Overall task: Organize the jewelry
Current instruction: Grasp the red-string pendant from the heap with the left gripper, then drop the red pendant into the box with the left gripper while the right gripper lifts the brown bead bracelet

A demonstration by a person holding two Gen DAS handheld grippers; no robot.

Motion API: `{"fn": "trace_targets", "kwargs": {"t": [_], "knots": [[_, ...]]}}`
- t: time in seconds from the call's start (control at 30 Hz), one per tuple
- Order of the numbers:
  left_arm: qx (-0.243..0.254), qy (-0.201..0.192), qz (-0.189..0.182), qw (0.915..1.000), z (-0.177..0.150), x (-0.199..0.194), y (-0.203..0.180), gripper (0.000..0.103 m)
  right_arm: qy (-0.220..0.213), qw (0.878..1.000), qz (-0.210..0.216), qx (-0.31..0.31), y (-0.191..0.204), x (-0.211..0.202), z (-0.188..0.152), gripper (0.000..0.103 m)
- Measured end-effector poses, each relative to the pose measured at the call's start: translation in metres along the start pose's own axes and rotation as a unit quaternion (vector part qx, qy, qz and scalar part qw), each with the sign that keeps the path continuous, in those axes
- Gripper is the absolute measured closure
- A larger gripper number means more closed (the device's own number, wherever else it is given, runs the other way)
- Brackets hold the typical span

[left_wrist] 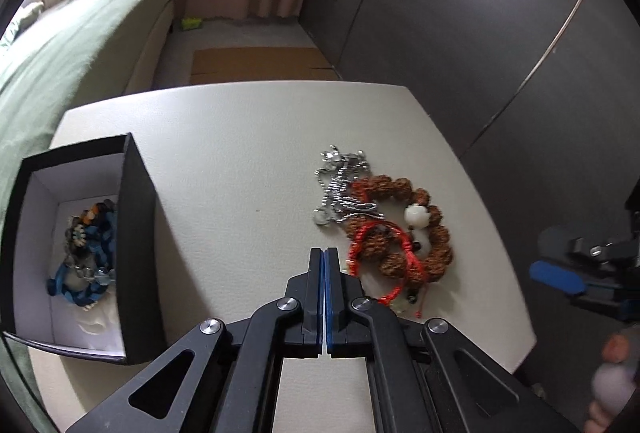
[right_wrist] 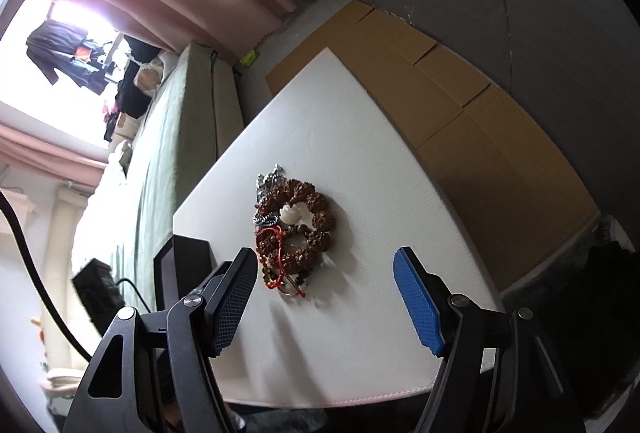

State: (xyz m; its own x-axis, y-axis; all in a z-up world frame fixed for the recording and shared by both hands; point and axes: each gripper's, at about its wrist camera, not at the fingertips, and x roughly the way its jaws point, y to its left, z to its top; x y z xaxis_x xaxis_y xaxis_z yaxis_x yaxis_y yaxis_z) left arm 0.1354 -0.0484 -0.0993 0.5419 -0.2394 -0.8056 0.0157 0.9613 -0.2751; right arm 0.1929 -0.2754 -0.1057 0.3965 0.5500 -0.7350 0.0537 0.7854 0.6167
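A pile of jewelry lies on the white table (left_wrist: 240,153): a brown seed-bead bracelet (left_wrist: 436,233) with a white bead, a red cord bracelet (left_wrist: 380,253) and a silver chain (left_wrist: 340,185). The same pile shows in the right wrist view, with the brown bracelet (right_wrist: 316,217) on top. A black box (left_wrist: 136,233) with a white inside stands at the left and holds blue beaded pieces (left_wrist: 88,261). My left gripper (left_wrist: 324,253) is shut and empty, just left of the pile. My right gripper (right_wrist: 326,265) is open and empty, above the table's near edge, short of the pile.
A green bed (left_wrist: 72,45) runs along the table's far left. Flat cardboard (left_wrist: 256,63) lies on the floor beyond the table. A dark wardrobe wall (left_wrist: 480,33) stands to the right. The right gripper also shows at the left view's right edge (left_wrist: 560,273).
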Motion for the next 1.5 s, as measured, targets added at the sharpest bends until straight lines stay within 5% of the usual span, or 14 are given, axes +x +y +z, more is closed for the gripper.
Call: {"fn": "trace_targets", "kwargs": {"t": [0.17, 0.23, 0.3, 0.5, 0.73, 1.3, 1.5], "knots": [[0.012, 0.014, 0.000, 0.9998, 0.001, 0.003, -0.010, 0.091, 0.001, 1.000, -0.006, 0.000, 0.003, 0.004, 0.000, 0.032], [0.015, 0.015, 0.005, 0.9998, 0.001, 0.006, -0.012, 0.063, -0.003, 1.000, -0.004, -0.001, 0.003, 0.002, 0.001, 0.032], [0.020, 0.012, 0.009, 0.9997, -0.001, 0.007, -0.014, 0.058, -0.004, 1.000, -0.004, 0.001, 0.002, 0.001, 0.002, 0.032], [0.035, 0.022, 0.018, 0.9990, -0.004, 0.022, -0.022, 0.060, -0.005, 1.000, -0.001, 0.008, -0.002, -0.001, 0.005, 0.032], [0.043, 0.031, 0.023, 0.9984, -0.009, 0.032, -0.024, 0.096, 0.000, 1.000, -0.003, 0.010, -0.006, 0.002, 0.008, 0.032], [-0.010, -0.026, -0.015, 0.9995, 0.006, -0.029, 0.012, 0.096, 0.034, 0.998, -0.056, -0.024, 0.018, 0.055, 0.002, 0.038], [-0.028, -0.046, -0.012, 0.9985, 0.008, -0.048, 0.027, 0.096, 0.019, 0.992, -0.118, -0.048, 0.031, 0.068, 0.002, 0.046]]}}
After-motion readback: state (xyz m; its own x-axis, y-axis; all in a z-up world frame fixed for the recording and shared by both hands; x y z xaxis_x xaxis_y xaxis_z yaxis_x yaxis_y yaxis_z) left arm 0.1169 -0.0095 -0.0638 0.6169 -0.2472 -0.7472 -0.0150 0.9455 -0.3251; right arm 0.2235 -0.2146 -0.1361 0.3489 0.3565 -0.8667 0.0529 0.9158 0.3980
